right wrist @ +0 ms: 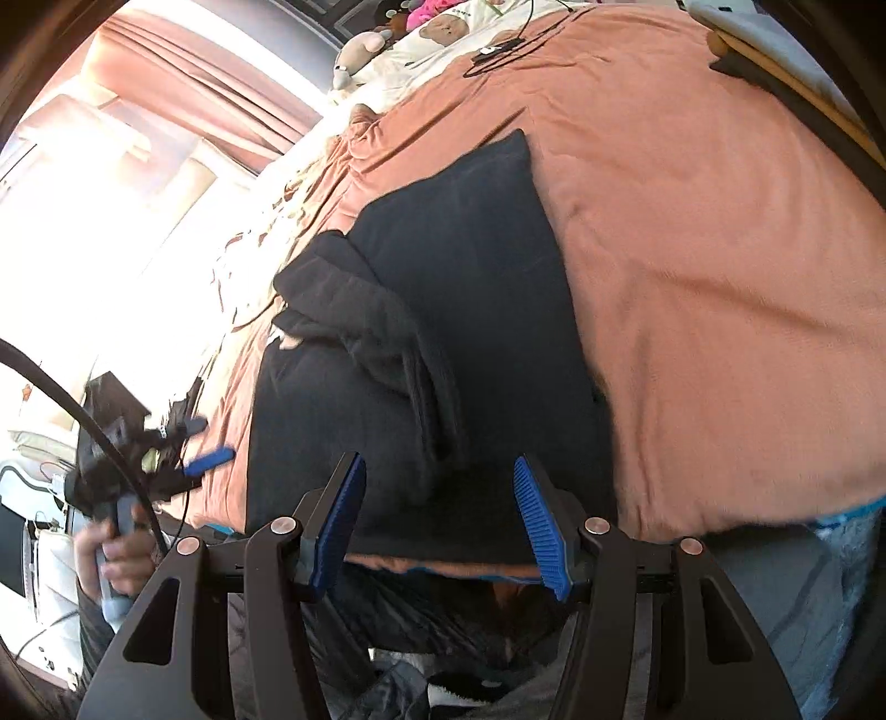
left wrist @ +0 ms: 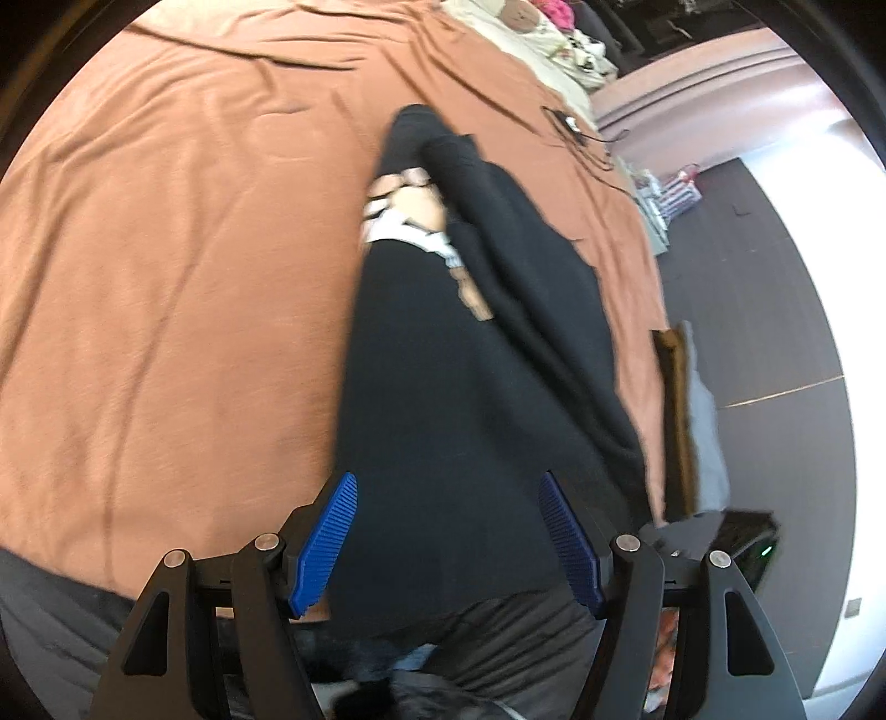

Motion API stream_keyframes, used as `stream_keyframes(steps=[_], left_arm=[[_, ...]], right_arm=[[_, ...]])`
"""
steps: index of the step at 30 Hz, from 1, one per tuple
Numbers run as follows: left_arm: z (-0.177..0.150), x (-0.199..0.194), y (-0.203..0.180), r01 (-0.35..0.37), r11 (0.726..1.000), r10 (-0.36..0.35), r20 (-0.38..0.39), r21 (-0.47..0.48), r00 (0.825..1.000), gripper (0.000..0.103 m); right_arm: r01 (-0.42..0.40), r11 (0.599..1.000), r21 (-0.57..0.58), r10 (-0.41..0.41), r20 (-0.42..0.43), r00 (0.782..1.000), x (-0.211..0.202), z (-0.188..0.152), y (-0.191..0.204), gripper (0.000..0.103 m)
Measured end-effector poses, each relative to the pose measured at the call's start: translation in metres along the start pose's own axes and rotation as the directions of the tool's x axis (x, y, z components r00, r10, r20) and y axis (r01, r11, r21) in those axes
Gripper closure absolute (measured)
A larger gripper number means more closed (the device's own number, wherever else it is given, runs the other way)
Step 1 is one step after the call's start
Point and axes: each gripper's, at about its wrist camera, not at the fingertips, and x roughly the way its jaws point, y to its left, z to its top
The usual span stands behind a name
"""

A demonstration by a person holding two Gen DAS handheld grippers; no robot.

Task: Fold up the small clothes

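A black garment (left wrist: 443,399) lies flat on the orange bedspread (left wrist: 166,277), partly folded, with a white and pink printed patch (left wrist: 410,216) showing near its far end. My left gripper (left wrist: 448,487) is open and empty above the garment's near end. In the right wrist view the same black garment (right wrist: 454,310) has a sleeve folded over its middle. My right gripper (right wrist: 440,471) is open and empty over its near edge. The left gripper (right wrist: 194,448) also shows there, held in a hand at the left, beside the bed.
Pillows and soft toys (right wrist: 437,33) lie at the head of the bed, with a black cable (right wrist: 498,50) on the bedspread. Dark floor (left wrist: 764,310) and pink curtains (left wrist: 720,72) lie beyond the bed's edge. A wooden frame piece (left wrist: 678,415) stands beside the bed.
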Motion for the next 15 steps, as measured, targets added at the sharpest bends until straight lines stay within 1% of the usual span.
stream_keyframes(steps=[1,2,3,5,6,8,11,13,15], left_arm=[[-0.003,0.001,0.005,-0.011,1.0,0.011,-0.005,0.0,1.0,0.035],[-0.006,0.001,0.01,-0.021,1.0,0.021,-0.014,-0.003,1.0,0.039],[-0.008,-0.002,0.017,-0.025,1.0,0.025,-0.022,-0.008,0.999,0.044],[-0.014,0.0,0.026,-0.034,0.999,0.033,-0.048,-0.027,0.998,0.048],[-0.016,0.003,0.03,-0.037,0.999,0.035,-0.057,-0.034,0.998,0.052],[-0.02,0.008,0.035,-0.036,0.998,0.033,-0.067,-0.042,0.997,0.054],[-0.023,0.012,0.035,-0.031,0.998,0.028,-0.056,-0.047,0.998,0.055],[-0.023,0.012,0.033,-0.031,0.998,0.029,-0.05,-0.047,0.998,0.056],[-0.024,0.011,0.033,-0.031,0.998,0.029,-0.054,-0.048,0.998,0.058]], right_arm=[[-0.008,1.0,-0.004,0.008,-0.004,1.0,0.003,0.004,0.001,0.049],[-0.011,1.0,-0.012,0.011,-0.016,1.0,0.007,0.009,0.003,0.049],[0.007,1.0,-0.025,-0.008,-0.03,1.0,0.012,0.014,0.006,0.049],[0.037,0.998,-0.058,-0.04,-0.051,0.998,0.018,0.024,0.012,0.05],[0.04,0.996,-0.074,-0.045,-0.058,0.997,0.02,0.028,0.015,0.055],[0.062,0.993,-0.098,-0.07,-0.072,0.995,0.026,0.035,0.021,0.06],[0.106,0.987,-0.124,-0.119,-0.104,0.987,0.035,0.043,0.026,0.076],[0.126,0.98,-0.152,-0.143,-0.109,0.984,0.037,0.046,0.031,0.098],[0.137,0.976,-0.171,-0.155,-0.098,0.983,0.031,0.048,0.038,0.1]])
